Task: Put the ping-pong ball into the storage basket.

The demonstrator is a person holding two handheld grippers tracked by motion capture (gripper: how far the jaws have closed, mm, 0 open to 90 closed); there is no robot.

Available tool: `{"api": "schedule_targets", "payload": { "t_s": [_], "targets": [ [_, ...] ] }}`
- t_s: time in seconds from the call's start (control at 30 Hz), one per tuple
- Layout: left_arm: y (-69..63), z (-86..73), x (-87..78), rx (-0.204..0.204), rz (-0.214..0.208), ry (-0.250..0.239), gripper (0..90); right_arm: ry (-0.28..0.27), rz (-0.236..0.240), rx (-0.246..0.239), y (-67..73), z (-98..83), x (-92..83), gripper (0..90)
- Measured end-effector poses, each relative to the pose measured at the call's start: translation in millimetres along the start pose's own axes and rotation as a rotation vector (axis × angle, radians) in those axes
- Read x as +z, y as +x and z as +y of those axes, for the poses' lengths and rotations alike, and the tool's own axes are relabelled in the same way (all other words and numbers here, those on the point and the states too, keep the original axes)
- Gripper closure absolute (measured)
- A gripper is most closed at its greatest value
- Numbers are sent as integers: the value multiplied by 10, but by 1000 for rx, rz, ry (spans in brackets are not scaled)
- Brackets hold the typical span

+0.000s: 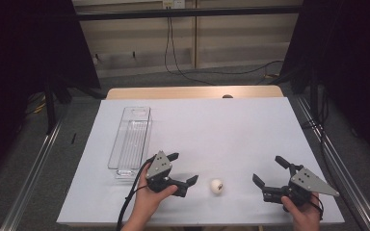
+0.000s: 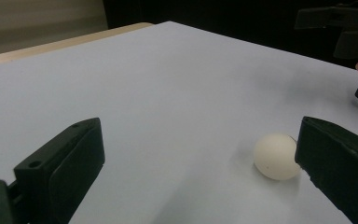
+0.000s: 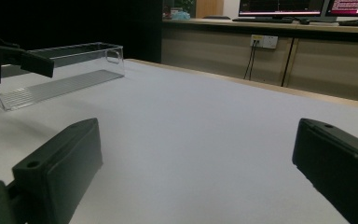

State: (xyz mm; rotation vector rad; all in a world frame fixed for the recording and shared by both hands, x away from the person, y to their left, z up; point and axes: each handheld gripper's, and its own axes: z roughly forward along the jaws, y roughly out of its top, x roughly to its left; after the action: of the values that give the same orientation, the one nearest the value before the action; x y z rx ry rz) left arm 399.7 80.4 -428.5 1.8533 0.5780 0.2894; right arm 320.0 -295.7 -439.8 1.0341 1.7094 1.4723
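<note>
On the near half of the white-covered bench (image 1: 231, 130), a small off-white egg-shaped object (image 1: 217, 186) lies free on the surface, between the two hand-held tools. Left tongs (image 1: 183, 169) are spread wide and low, aimed rightward at the egg. In the left gripper view the egg (image 2: 276, 157) sits just beside, possibly touching, the inner face of the jaw at the right of that view; a wide gap remains to the other jaw. Nothing is pinched yet.

Right tongs (image 1: 269, 172) are also spread, held near the bench's front right corner, well apart from the egg, with nothing between the jaws in the right gripper view.

Clear plastic rectangular tray (image 1: 131, 139), long and narrow, stands on the left side of the bench, with nothing visible inside. It appears again in the right gripper view (image 3: 70, 77).

Progress, as judged: work looks to be at its start. The likely job is to lift the egg and put it in the tray; the approach is nearly made. Closing on the egg, lifting, carrying and placing all remain.

Writing: no brand or label readable on egg, tray or tools. Monitors in the background of the right gripper view show traces too small to read.
</note>
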Motion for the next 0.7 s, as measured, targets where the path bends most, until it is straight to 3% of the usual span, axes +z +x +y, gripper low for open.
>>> {"api": "schedule_targets", "payload": {
  "t_s": [0.33, 0.7],
  "targets": [
    [-14, 11, 39, 16, -18, 3, 17, 1, -1, -1, -2, -2, 0, 10],
    [-36, 17, 69, 5, -22, 24, 17, 1, 2, -2, 2, -3, 4, 9]
  ]
}}
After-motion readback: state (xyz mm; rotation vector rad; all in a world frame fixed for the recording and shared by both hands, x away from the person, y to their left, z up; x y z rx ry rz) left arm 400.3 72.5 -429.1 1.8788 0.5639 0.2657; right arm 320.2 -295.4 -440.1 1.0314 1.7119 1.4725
